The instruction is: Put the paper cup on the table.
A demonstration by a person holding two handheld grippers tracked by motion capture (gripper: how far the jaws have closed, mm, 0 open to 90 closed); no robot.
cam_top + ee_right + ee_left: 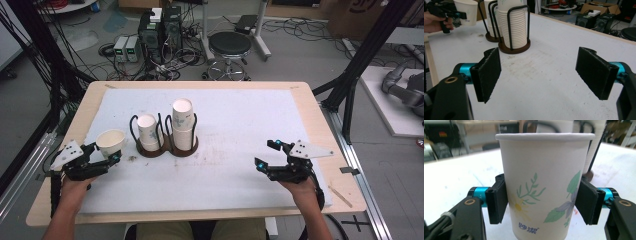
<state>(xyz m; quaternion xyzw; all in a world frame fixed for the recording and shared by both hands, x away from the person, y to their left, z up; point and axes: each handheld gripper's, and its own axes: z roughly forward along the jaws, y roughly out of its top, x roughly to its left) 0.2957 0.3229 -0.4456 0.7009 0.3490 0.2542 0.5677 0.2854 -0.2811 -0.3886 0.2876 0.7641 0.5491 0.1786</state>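
One paper cup, light and easily crushed, sits clamped at mid-wall in my left tool near the counter's left edge; my right tool gapes empty.

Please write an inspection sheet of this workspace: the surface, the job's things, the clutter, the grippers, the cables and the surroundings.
Surface: white mat on a wooden table, with faint brown stains in front of the holders.
Job's things: one flowered paper cup, upright; two dark wire cup holders side by side, the right stack taller than the left stack.
Clutter: nothing seen on the mat.
Grippers: left gripper shut on the paper cup, pads against its two sides; right gripper open, nothing between the jaws, over the mat's right part.
Cables: many loose cables on the floor behind the table.
Surroundings: round black stool, computer towers, cardboard boxes, black frame posts.
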